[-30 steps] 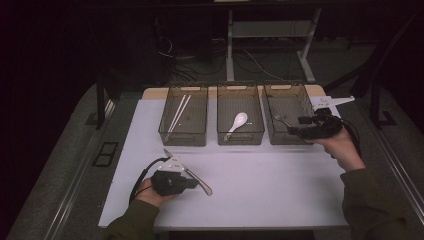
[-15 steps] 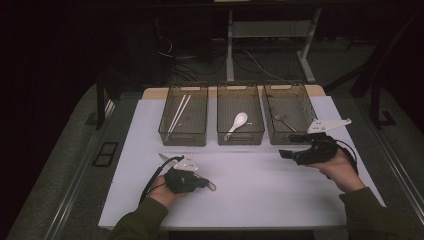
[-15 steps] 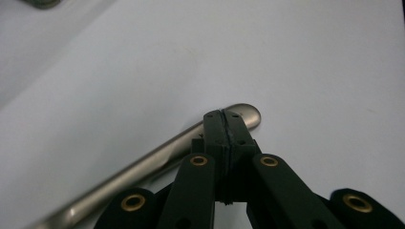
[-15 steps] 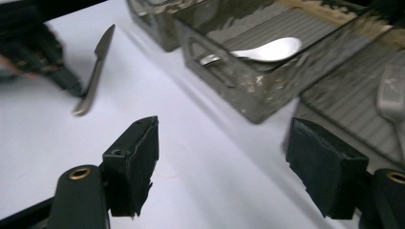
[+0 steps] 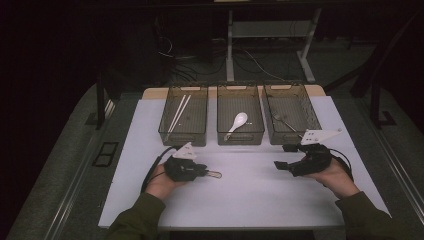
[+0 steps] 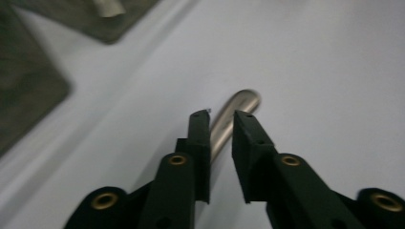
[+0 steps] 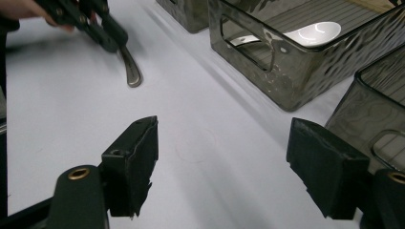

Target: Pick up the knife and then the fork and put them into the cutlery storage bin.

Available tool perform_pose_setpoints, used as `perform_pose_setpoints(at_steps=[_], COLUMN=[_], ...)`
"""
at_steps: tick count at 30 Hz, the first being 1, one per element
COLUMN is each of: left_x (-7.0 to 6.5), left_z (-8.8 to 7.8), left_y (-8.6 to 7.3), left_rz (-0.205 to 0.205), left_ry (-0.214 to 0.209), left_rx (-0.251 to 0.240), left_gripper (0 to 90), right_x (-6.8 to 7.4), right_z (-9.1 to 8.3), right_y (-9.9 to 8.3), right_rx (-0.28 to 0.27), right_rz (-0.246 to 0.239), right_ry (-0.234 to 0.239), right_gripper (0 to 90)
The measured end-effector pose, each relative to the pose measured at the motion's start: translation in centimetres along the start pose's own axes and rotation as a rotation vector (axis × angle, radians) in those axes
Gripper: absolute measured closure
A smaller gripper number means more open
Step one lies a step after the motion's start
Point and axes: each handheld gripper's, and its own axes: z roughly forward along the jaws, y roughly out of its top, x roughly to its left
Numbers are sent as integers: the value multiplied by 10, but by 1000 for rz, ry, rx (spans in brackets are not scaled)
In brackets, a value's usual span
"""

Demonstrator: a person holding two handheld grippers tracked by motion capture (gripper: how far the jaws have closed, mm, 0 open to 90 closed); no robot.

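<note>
A metal utensil [image 5: 215, 174] lies on the white tabletop [image 5: 250, 200], its rounded handle end [image 6: 241, 98] poking out past my left gripper [image 5: 205, 172]. In the left gripper view its stem runs between the jaws [image 6: 222, 117], which have just been opening; a gap shows beside it, so the pads no longer press. The right gripper view shows that left gripper [image 7: 102, 31] low over the utensil [image 7: 131, 71]. My right gripper [image 5: 283, 156] hovers open and empty in front of the right tray, its jaws [image 7: 222, 143] set wide apart.
Three dark clear trays stand in a row at the back. The left tray [image 5: 183, 137] holds chopsticks [image 5: 177, 112], the middle tray [image 5: 240, 137] a white spoon [image 5: 239, 121], the right tray [image 5: 295, 137] a metal fork [image 5: 282, 120]. Table edges drop off left and right.
My left hand slid rightward across the table with the utensil and its jaws have parted. The right gripper came back from the right tray toward the front and sank lower.
</note>
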Motion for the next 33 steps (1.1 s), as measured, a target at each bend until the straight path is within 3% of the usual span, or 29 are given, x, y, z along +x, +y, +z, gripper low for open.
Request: perform_pose_setpoints(at_steps=[2, 4, 7, 9, 12, 15, 22, 33], left_x=[8, 16, 22, 24, 23, 23, 23, 13], left_z=[-10, -17, -19, -17, -10, -5, 1, 5], left_y=[-7, -15, -20, -21, -21, -21, -19, -11], left_rz=[0, -20, -15, -5, 19, 46, 44, 51], left_ry=[30, 25, 13, -17, -45, -41, -53, -45], left_rx=[2, -1, 8, 7, 37, 62, 66, 121], left_gripper=[691, 671, 651, 646, 647, 658, 705, 791], right_x=[2, 4, 6, 7, 8, 8, 8, 8], right_z=[-1, -1, -2, -3, -3, -3, -2, -1], right_y=[-2, -4, -9, -11, -12, -13, -14, -15], right_rx=[-4, 3, 12, 12, 16, 16, 18, 24], right_rz=[-2, -2, -2, -2, -2, -1, -1, 2], right_ry=[9, 12, 17, 21, 24, 23, 28, 35], right_gripper=[262, 262, 262, 262, 262, 262, 262, 264])
